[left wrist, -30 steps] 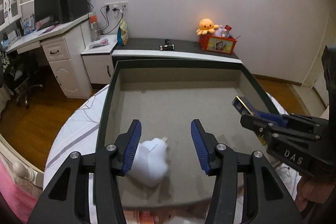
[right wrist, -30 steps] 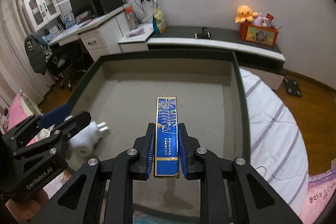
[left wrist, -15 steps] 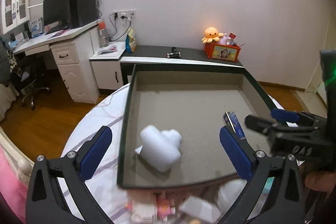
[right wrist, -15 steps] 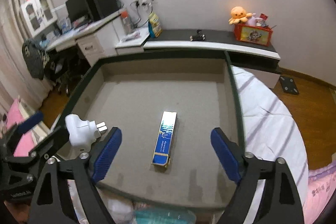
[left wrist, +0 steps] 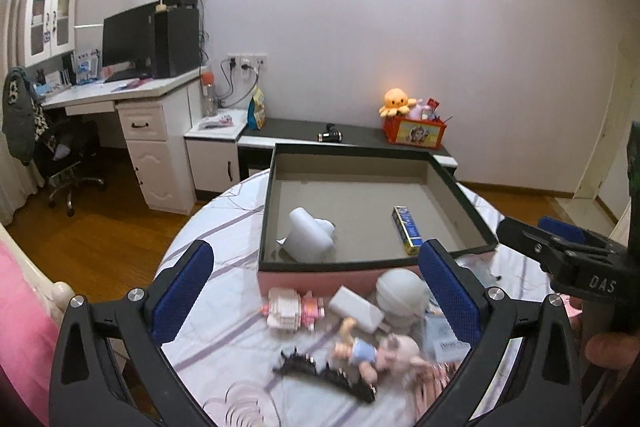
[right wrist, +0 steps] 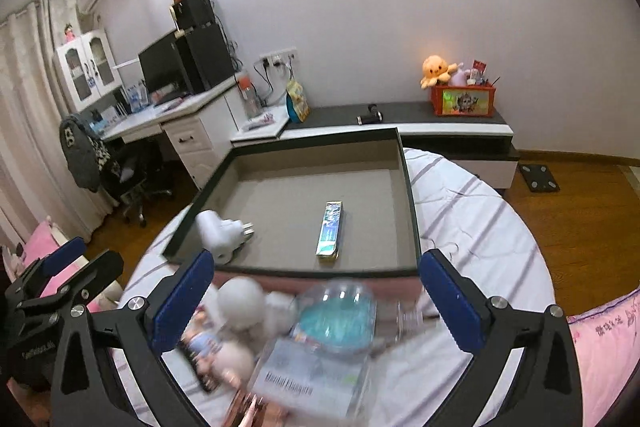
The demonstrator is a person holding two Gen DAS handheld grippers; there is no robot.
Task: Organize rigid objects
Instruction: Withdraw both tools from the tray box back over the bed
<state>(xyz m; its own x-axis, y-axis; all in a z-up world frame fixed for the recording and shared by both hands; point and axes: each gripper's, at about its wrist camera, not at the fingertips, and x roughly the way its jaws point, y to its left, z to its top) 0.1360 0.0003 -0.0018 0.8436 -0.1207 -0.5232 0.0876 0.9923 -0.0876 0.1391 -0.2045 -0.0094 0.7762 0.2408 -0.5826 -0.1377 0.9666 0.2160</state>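
A dark-rimmed tray box [left wrist: 360, 149] [right wrist: 414, 227] stands on the round table. In it lie a white plug adapter [left wrist: 310, 237] [right wrist: 218, 235] at the left and a blue toothpaste box [left wrist: 406, 229] [right wrist: 331, 229] at the right. My left gripper [left wrist: 316, 291] is open and empty, above loose items in front of the tray. My right gripper [right wrist: 316, 299] is open and empty, also in front of the tray. It shows at the right of the left wrist view [left wrist: 560, 247].
In front of the tray lie a pink-white block toy [left wrist: 290, 309], a white ball [left wrist: 400, 293] [right wrist: 240, 301], a doll [left wrist: 372, 351], a black comb [left wrist: 324, 373] and a clear packet with a teal item [right wrist: 336, 319]. A desk [left wrist: 132, 95] and a low shelf [left wrist: 340, 137] stand behind.
Both grippers let go of their objects, opened wide and pulled back from the tray. The adapter and the toothpaste box now lie in the tray.
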